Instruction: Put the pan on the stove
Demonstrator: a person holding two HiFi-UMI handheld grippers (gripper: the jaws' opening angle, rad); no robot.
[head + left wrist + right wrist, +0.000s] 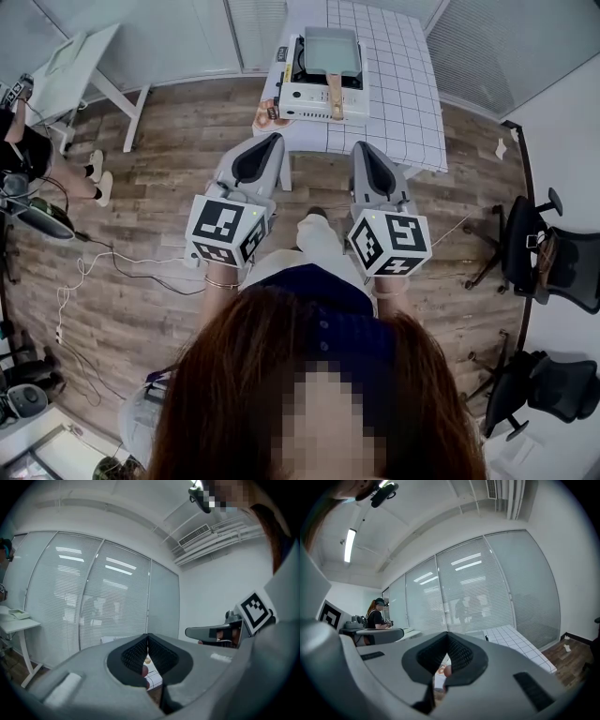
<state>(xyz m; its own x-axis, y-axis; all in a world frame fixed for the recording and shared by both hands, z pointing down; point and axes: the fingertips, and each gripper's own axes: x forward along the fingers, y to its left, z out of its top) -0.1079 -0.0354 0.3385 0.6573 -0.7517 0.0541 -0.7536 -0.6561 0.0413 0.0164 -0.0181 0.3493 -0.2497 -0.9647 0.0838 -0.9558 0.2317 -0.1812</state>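
Left claw (273, 140) and right claw (361, 147) are pressed together, empty; grip the stiff, likely heavy pan (331, 52) at 12 o'clock by its wooden handle (335, 94).

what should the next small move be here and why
Probably just a step up to the table to check, not a grasp. The pan appears to sit on the stove already, its wooden handle pointing at the near table edge. The left hand-held gripper and right hand-held gripper are both shut, empty, and short of the table.
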